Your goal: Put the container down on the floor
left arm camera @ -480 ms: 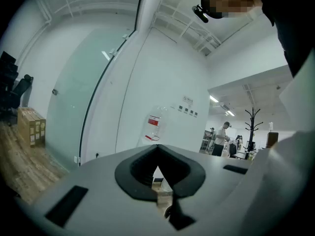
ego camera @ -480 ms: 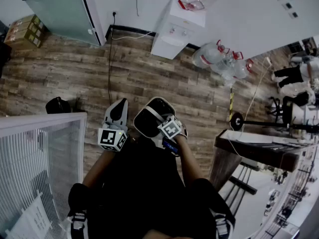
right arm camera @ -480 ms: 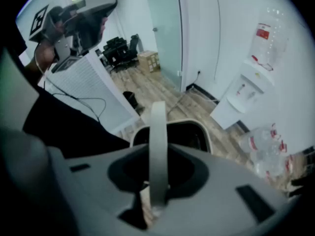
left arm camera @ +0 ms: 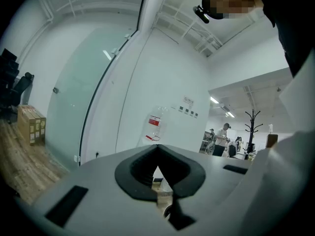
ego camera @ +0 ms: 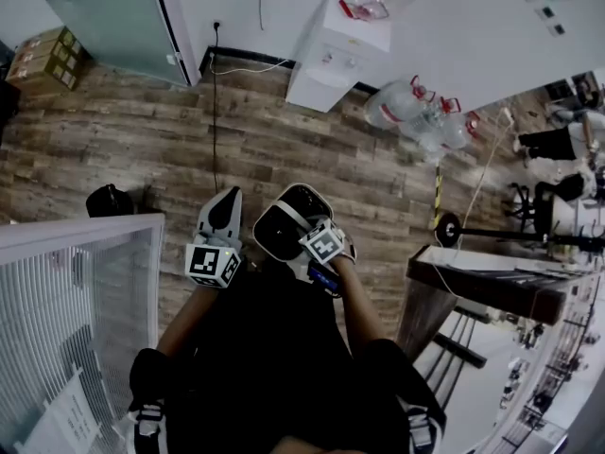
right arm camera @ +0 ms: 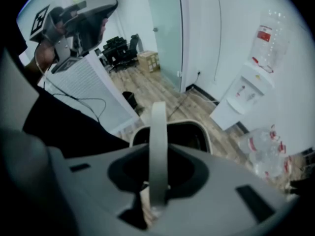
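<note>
Currently the right gripper (right arm camera: 156, 191) is clamping the handle (right arm camera: 158, 132) of the container (ego camera: 284, 227) and carrying it above the wooden floor (ego camera: 123, 149), well short of the water dispenser (ego camera: 333, 55). The left gripper (ego camera: 225, 206) is idling closed and empty. Lowering looks like the next move, then releasing.

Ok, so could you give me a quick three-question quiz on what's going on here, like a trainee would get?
1. True or false: the right gripper is clamped on the handle of the white container.
2. Which appliance is in the room: A water dispenser, B fridge, C oven?
3. Fill in: the left gripper holds ____.
Key: 1 true; 2 A; 3 nothing.
</note>
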{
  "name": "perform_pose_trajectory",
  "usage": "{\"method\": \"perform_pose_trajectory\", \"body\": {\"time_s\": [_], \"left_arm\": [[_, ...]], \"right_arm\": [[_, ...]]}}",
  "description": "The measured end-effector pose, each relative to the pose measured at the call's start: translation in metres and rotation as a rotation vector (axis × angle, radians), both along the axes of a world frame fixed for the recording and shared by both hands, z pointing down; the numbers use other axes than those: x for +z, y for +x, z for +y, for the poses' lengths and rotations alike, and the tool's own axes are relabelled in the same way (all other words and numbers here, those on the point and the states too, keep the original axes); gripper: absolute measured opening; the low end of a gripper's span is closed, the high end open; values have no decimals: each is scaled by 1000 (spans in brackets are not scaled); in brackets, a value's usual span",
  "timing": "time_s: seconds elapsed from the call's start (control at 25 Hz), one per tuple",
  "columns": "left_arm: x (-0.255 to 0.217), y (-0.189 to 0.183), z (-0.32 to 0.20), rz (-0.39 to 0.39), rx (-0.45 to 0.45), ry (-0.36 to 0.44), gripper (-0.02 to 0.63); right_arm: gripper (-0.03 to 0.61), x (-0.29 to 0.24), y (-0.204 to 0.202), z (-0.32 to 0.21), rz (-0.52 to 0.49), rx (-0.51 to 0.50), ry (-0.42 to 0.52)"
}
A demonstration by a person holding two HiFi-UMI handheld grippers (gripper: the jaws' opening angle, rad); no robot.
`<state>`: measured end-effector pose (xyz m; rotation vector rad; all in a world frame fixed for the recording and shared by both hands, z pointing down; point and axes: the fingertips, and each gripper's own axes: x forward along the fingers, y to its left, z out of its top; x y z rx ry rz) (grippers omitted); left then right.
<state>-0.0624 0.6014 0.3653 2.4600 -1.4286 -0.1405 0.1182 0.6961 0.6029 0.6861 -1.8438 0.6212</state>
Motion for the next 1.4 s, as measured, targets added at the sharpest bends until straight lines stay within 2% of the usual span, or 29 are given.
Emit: {"method": "perform_pose_trajectory", "body": {"time_s": [0.32, 0.84, 1.12, 1.4], "left_arm": [[1, -17, -7, 20, 12, -7, 27], [4, -76, -36, 35, 46, 0, 28], [6, -97, -55, 33, 12, -6, 28], [12, -99, -85, 27, -27, -8, 28]], "right_arm": [[103, -4, -13, -7, -4, 20, -9], [103, -11, -66, -47, -1, 32, 13], [103, -13, -93, -85, -30, 47, 13], [103, -3, -113, -125, -54, 50, -12]]}}
